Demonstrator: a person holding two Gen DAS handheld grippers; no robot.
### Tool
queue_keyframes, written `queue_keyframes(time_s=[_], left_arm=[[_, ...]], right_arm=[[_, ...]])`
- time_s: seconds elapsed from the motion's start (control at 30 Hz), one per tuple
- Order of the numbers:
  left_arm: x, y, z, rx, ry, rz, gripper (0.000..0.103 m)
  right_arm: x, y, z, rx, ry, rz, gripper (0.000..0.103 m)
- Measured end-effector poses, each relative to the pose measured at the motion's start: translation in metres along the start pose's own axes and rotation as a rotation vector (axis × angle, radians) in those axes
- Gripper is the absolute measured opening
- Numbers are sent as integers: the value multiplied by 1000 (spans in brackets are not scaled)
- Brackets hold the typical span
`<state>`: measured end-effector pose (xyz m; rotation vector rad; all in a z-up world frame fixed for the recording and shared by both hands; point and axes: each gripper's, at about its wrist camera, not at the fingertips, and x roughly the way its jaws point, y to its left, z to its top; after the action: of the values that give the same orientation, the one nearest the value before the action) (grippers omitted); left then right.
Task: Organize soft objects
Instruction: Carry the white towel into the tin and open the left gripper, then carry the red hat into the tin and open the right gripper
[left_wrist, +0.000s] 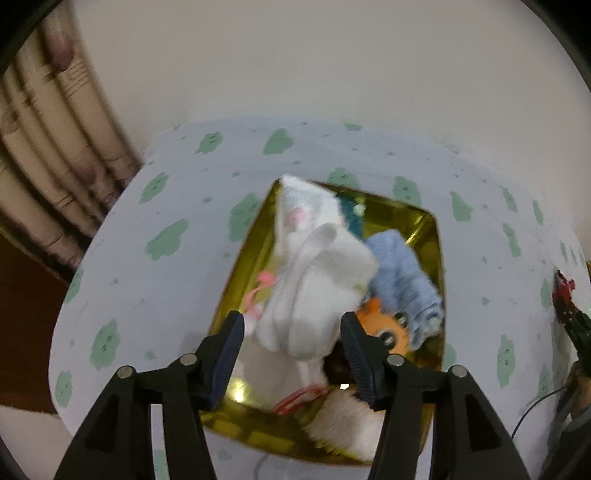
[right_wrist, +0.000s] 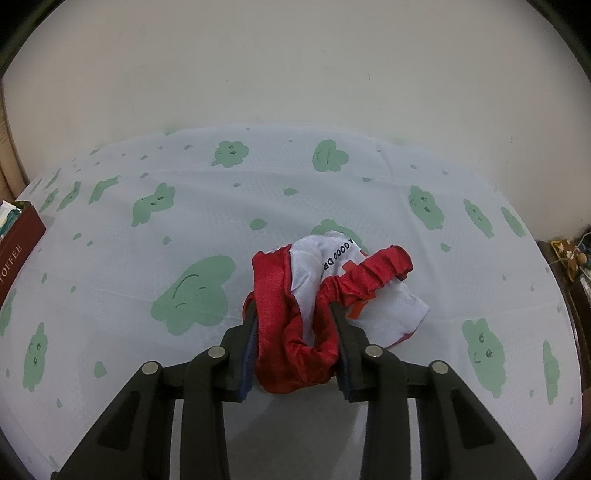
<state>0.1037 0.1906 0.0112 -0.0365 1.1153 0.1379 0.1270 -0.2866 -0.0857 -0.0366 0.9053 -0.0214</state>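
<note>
Inside one gold box (left_wrist: 430, 229) — one blue cloth (left_wrist: 402, 273) (rumpled), one white cloth (left_wrist: 314, 295).

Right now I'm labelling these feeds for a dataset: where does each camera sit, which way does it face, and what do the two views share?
Left wrist: rides the left tongs, aimed steeply down into a gold box of soft things; white cloth lies between its open fingers.
Right wrist: rides the right tongs, aimed down at the bedsheet; its fingers are shut on a red-and-white cloth.
Shared: the cloud-print bedsheet, the box (its dark red side at the right view's left edge), and the right tongs at the left view's right edge.
</note>
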Motion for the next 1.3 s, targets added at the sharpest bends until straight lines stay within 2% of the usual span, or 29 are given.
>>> queue_keyframes(time_s=[0.17, 0.4, 0.5, 0.77, 0.9, 1.03, 1.17, 1.3], left_arm=[[-11, 13, -20, -26, -40, 22, 56], [-27, 30, -42, -83, -118, 87, 56], [-31, 35, -53, -96, -134, 115, 56], [-35, 56, -77, -151, -167, 117, 56], [-33, 61, -85, -157, -166, 136, 56], [-35, 64, -88, -167, -174, 125, 56], [-38, 66, -90, -163, -202, 124, 56], [-34, 63, -92, -136, -211, 135, 56]], right_arm=[[-11, 8, 6, 8, -13, 19, 24], [-44, 66, 27, -74, -64, 112, 23], [-61, 107, 38, -135, -84, 173, 23], [-96, 221, 53, -294, -115, 365, 23], [-101, 278, 56, -366, -95, 440, 23], [-92, 318, 62, -388, -66, 448, 23], [-80, 339, 70, -368, -30, 434, 23], [-63, 363, 77, -386, -16, 387, 23]])
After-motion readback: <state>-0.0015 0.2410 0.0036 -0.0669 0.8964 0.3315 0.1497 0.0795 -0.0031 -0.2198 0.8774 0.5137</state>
